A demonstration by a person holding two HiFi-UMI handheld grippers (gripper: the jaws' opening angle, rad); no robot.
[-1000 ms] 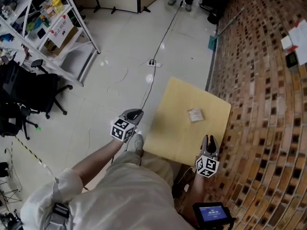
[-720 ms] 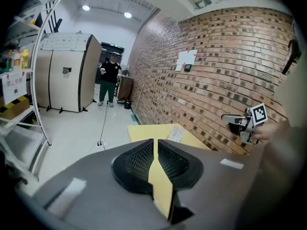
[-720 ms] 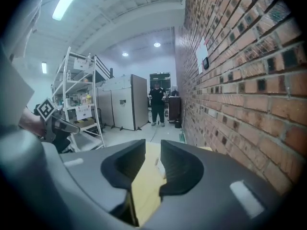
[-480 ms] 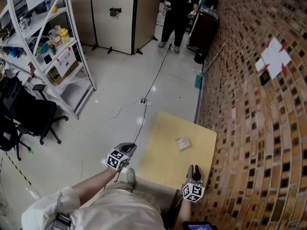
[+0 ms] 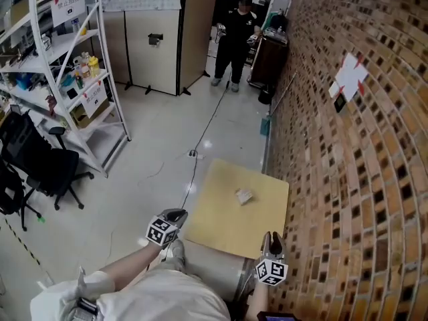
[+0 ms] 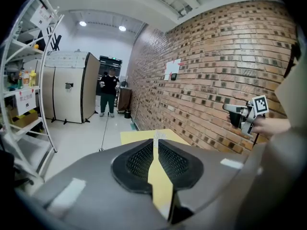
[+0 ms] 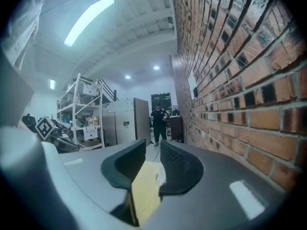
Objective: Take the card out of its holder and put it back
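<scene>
I see the card holder [image 5: 244, 195] lying on the yellow table [image 5: 221, 229], ahead of both grippers and well apart from them. My left gripper [image 5: 178, 213] hangs off the near left corner, jaws barely parted, empty. My right gripper [image 5: 271, 236] is at the near edge, jaws apart, empty.

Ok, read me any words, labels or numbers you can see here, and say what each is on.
Nothing can be read outright.
Top shelf sign: red print, too small.
Lower shelf sign: red print, too blurred.
Papers on the brick wall: no legible print.
Left gripper and right gripper: square markers on their cubes, no words.
</scene>
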